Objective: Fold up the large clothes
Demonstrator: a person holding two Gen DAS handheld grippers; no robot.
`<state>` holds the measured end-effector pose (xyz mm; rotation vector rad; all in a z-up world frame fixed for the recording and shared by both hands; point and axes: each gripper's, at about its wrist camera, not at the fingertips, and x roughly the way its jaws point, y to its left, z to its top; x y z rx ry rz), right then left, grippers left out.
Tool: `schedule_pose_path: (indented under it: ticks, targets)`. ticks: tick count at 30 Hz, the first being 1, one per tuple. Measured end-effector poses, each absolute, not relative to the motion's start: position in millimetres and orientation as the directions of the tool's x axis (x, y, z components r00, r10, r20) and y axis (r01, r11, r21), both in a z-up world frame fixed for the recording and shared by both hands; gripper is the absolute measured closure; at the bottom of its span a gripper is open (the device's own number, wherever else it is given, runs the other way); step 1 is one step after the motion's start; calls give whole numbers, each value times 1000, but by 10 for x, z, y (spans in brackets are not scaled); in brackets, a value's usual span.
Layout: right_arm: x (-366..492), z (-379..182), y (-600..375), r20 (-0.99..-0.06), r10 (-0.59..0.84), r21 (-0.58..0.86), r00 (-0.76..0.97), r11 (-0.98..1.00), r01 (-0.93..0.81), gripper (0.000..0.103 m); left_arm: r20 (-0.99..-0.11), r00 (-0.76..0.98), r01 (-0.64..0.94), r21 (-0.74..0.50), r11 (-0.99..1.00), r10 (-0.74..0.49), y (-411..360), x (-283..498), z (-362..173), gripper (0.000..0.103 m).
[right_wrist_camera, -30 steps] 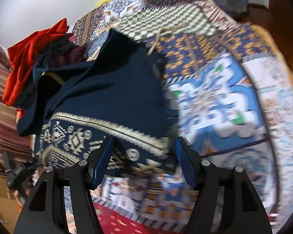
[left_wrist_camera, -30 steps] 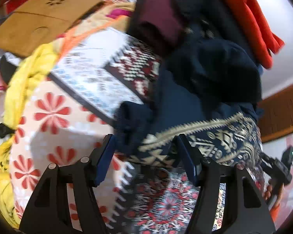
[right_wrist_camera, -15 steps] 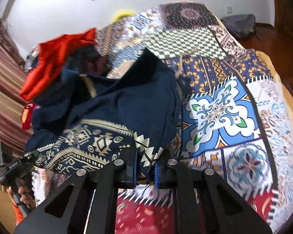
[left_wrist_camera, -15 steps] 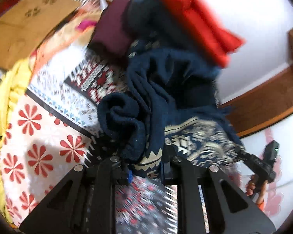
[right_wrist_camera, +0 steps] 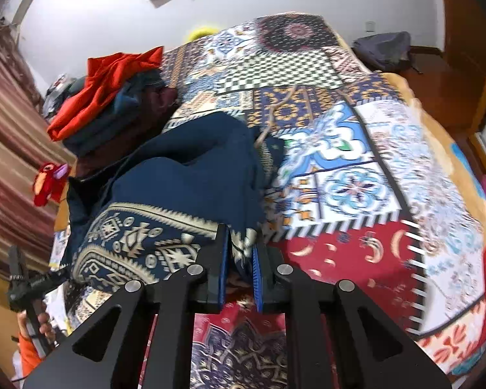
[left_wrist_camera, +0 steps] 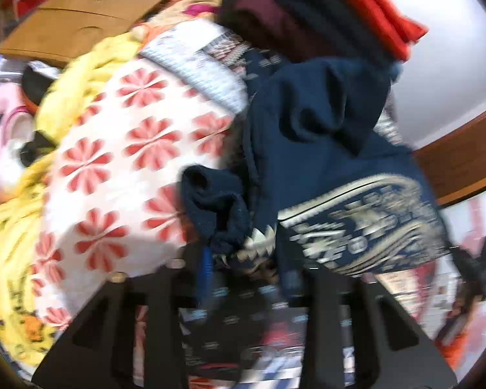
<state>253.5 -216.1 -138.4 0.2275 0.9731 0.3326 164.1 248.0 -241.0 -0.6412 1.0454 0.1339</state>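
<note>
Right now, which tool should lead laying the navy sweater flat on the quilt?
Right. The right tool pinches the navy sweater by its patterned hem, with bare quilt beside it. The left tool holds bunched hem and cuff, hemmed in by the yellow blanket.

Words: none could be read in either view.
Numbers: none could be seen.
Brand names: none showed on the clothes or the fingers.
Navy garment (right_wrist_camera: 165, 201): it had only cream shapes and zigzags on it, no letters.
Bedspread (right_wrist_camera: 356, 162): it had only flowers, checks and moons, no writing.
Yellow blanket (left_wrist_camera: 6, 259): it had small dark marks, but they were too blurry to read.
Brown board (left_wrist_camera: 81, 16): it had only cut-out flower holes, no label.
</note>
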Motion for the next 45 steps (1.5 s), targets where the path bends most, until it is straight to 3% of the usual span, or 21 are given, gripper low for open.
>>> schedule_pose_path:
  ticks: [4, 8, 15, 23, 28, 33, 37, 45]
  targets:
    - [2536, -1253, -2186, -768, 311, 267, 560, 950, -162, 78, -856, 512, -379, -297, 876, -69, 2409, 1603, -2200, 62]
    - [2577, -1171, -2143, -766, 288, 232, 575, 958, -170, 78, -846, 532, -375, -185, 908, 47, 2469, 1711, -1942, 62]
    - [2648, -1052, -1819, -737, 347, 250, 580, 937, -243, 58, -811, 583, -235, -233, 944, -55, 2264, 2227, -1730, 61]
    - [2856, -1321, -1317, -786, 390, 234, 479, 906, -354, 58, -801, 538, 13, -304, 953, -263, 1473, 2840, -1663, 61]
    - [2892, -1512, -1234, -815, 363, 199, 452, 907, -370, 58, -831, 405, 81, -383, 920, -381, 1165, 3191, -1891, 61]
    - [2832, -1535, -1237, -825, 347, 154, 445, 897, -414, 58, -856, 379, 14, -375, 927, -352, 1242, 3589, -2036, 61]
    - [2805, -1504, -1195, -833, 322, 125, 450, 902, -414, 58, -882, 407, -136, -316, 939, -237, 1567, 3851, -2093, 62]
    - [2756, -1347, -915, -807, 403, 197, 432, 873, -446, 54, -865, 486, -191, -248, 950, -128, 1694, 3501, -1898, 61]
